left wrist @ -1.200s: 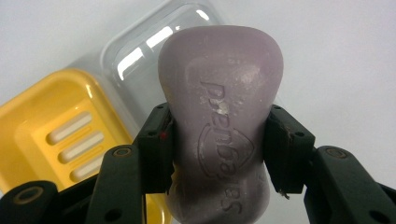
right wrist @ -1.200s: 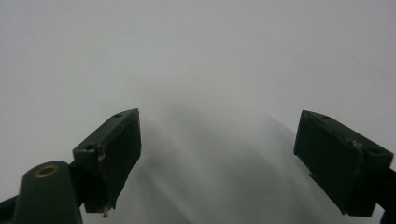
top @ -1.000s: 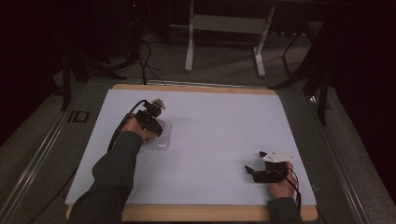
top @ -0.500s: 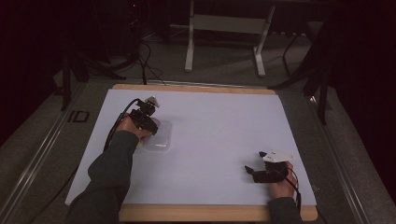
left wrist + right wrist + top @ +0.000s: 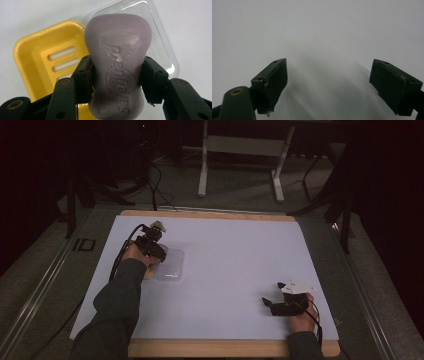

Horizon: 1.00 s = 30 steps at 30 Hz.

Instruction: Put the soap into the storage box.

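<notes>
A lilac bar of soap (image 5: 118,62) with embossed lettering is clamped between the jaws of my left gripper (image 5: 117,75), held above a yellow soap dish (image 5: 47,65) with slots in its bottom. A clear plastic lid (image 5: 160,42) lies beside the dish. In the high view my left gripper (image 5: 150,247) hovers at the table's left, over the clear lid (image 5: 170,266). My right gripper (image 5: 272,304) rests near the front right of the white table, and in its own view the right gripper (image 5: 328,85) stands open over bare white surface.
The white table top (image 5: 240,255) has a wooden rim (image 5: 210,214) at the back and front. Cables trail off the left side. A metal stand (image 5: 240,150) and dark floor lie beyond the far edge.
My left hand and gripper have shifted slightly back and left from above the clear lid, with the soap in the jaws. The right gripper has not moved.
</notes>
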Each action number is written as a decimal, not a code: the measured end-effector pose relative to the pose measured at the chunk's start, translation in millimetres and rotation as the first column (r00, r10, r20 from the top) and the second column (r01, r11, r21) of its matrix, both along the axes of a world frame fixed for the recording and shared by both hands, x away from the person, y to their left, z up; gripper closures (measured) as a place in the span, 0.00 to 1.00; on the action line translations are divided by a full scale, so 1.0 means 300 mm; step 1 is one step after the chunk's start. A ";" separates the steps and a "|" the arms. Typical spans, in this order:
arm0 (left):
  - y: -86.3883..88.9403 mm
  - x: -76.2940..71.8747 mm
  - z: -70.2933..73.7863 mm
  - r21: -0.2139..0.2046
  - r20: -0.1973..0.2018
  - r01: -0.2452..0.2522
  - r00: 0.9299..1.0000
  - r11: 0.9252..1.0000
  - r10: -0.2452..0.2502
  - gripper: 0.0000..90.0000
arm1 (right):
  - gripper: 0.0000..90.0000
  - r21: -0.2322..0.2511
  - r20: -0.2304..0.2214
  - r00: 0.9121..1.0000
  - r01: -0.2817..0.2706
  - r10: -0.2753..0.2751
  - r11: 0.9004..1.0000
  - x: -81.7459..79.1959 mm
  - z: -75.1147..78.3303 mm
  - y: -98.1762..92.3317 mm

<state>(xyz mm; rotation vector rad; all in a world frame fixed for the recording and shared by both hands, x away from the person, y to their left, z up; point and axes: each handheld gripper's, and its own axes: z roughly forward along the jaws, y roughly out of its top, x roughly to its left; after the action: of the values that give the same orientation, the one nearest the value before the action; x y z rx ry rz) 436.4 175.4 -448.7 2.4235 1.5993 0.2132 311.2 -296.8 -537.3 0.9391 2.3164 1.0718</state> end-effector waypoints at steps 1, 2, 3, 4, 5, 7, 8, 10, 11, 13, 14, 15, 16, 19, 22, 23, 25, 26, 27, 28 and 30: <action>0.004 0.001 -0.001 -0.003 0.000 -0.005 1.000 1.000 0.005 0.56 | 0.16 -0.002 0.001 1.000 -0.001 0.001 1.000 0.000 0.000 0.000; 0.010 0.001 -0.001 -0.010 0.000 -0.012 1.000 1.000 0.012 0.56 | 0.16 -0.001 0.000 1.000 0.000 0.000 1.000 0.000 0.000 0.000; 0.016 0.003 -0.001 -0.019 -0.002 -0.019 1.000 1.000 0.019 0.56 | 0.16 -0.001 0.000 1.000 -0.001 0.001 1.000 0.000 0.000 0.000; 0.022 0.004 -0.001 -0.026 0.001 -0.026 1.000 0.999 0.026 0.56 | 0.16 -0.002 0.001 1.000 -0.002 0.002 1.000 0.001 0.000 0.000; 0.027 0.005 -0.001 -0.030 0.000 -0.038 0.999 0.999 0.038 0.56 | 0.16 -0.001 0.000 1.000 -0.001 0.001 1.000 0.000 0.000 0.000; 0.036 0.008 -0.003 -0.026 -0.004 -0.046 0.999 0.999 0.046 0.56 | 0.16 -0.002 -0.002 1.000 -0.001 0.001 1.000 0.000 0.000 0.000; 0.041 0.010 -0.004 -0.024 -0.006 -0.052 0.999 0.998 0.052 0.56 | 0.16 -0.002 -0.002 1.000 0.000 0.000 1.000 0.000 0.000 0.001; 0.050 0.013 -0.008 -0.020 -0.010 -0.065 0.998 0.998 0.065 0.56 | 0.16 -0.002 -0.002 1.000 -0.001 0.001 1.000 0.000 0.000 0.001; 0.054 0.014 -0.009 -0.018 -0.009 -0.070 0.997 0.997 0.070 0.56 | 0.16 -0.002 -0.002 1.000 -0.001 0.001 1.000 0.000 0.000 0.001; 0.062 0.015 -0.010 -0.013 -0.008 -0.084 0.996 0.996 0.084 0.56 | 0.16 -0.003 0.000 1.000 -0.002 0.002 1.000 0.000 0.000 0.001; 0.066 0.017 -0.010 -0.010 -0.009 -0.087 0.996 0.996 0.087 0.56 | 0.16 -0.003 -0.001 1.000 -0.002 0.002 1.000 0.000 0.000 0.001; 0.069 0.018 -0.011 -0.007 -0.009 -0.090 0.996 0.996 0.090 0.56 | 0.16 -0.003 -0.002 1.000 -0.001 0.001 1.000 0.000 0.000 0.001; 0.069 0.018 -0.014 0.003 -0.008 -0.095 0.995 0.995 0.095 0.56 | 0.16 -0.003 -0.002 1.000 -0.001 0.001 1.000 0.000 0.000 0.001; 0.071 0.021 -0.024 0.028 -0.016 -0.098 0.995 0.995 0.098 0.56 | 0.16 -0.005 -0.002 1.000 -0.001 0.001 1.000 0.000 0.000 0.001; 0.079 0.027 -0.031 0.041 -0.018 -0.108 0.994 0.993 0.109 0.56 | 0.16 -0.007 -0.002 1.000 -0.001 0.001 1.000 0.000 0.000 0.002; 0.083 0.028 -0.032 0.041 -0.019 -0.114 0.993 0.993 0.115 0.56 | 0.16 -0.007 -0.002 1.000 -0.001 0.001 1.000 0.000 0.000 0.002; 0.090 0.030 -0.033 0.046 -0.016 -0.122 0.992 0.991 0.123 0.56 | 0.16 -0.007 -0.002 1.000 -0.001 0.001 1.000 0.000 0.000 0.002; 0.095 0.031 -0.034 0.044 -0.013 -0.129 0.991 0.991 0.130 0.56 | 0.16 -0.007 -0.002 1.000 -0.001 0.001 1.000 0.000 0.000 0.002; 0.099 0.033 -0.036 0.048 -0.014 -0.135 0.991 0.990 0.136 0.56 | 0.16 -0.007 -0.002 1.000 -0.001 0.001 1.000 0.000 0.000 0.002; 0.104 0.035 -0.039 0.052 -0.016 -0.140 0.990 0.989 0.141 0.56 | 0.16 -0.007 -0.002 1.000 -0.001 0.001 1.000 0.000 0.000 0.002; 0.111 0.038 -0.044 0.059 -0.020 -0.148 0.989 0.987 0.149 0.56 | 0.16 -0.006 -0.003 1.000 -0.001 0.001 1.000 0.000 -0.001 0.003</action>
<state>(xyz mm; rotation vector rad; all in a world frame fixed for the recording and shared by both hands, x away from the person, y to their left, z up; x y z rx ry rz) 447.6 208.8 -462.0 2.3576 1.8105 0.2590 311.2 -296.0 -537.6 0.9374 2.3216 1.0638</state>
